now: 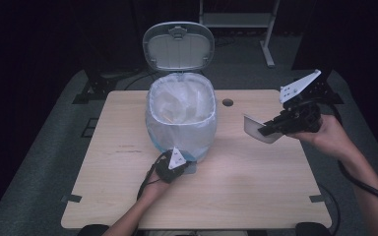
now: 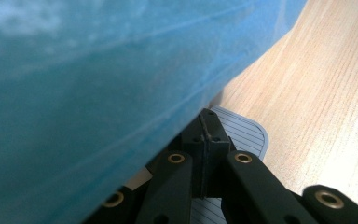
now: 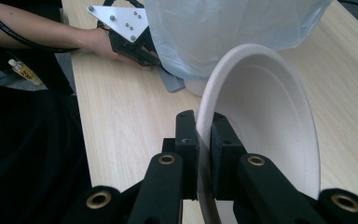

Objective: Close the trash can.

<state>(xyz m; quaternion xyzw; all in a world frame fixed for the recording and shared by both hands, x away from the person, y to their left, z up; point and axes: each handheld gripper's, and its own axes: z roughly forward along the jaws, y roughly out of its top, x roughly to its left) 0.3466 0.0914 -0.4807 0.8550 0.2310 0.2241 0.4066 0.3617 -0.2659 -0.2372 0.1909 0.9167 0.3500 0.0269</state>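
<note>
Right of the bin [image 1: 181,118], jaws pinch a plate's [image 3: 265,121] rim.

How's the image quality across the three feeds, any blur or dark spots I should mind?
High view: tabletop lit, surroundings nearly black. Left gripper view: the bin liner sits so close it is a soft blue blur; the pedal is sharper. Right gripper view: paper plate crisp, dark clothing at left lacks detail.

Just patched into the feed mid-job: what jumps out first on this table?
The pedal bin at mid-table, lid up, lined with a pale bag. The left tool, shut, presses on the bin's foot pedal at its near base. To the right, the right tool holds a white paper plate by its rim above the table.
</note>
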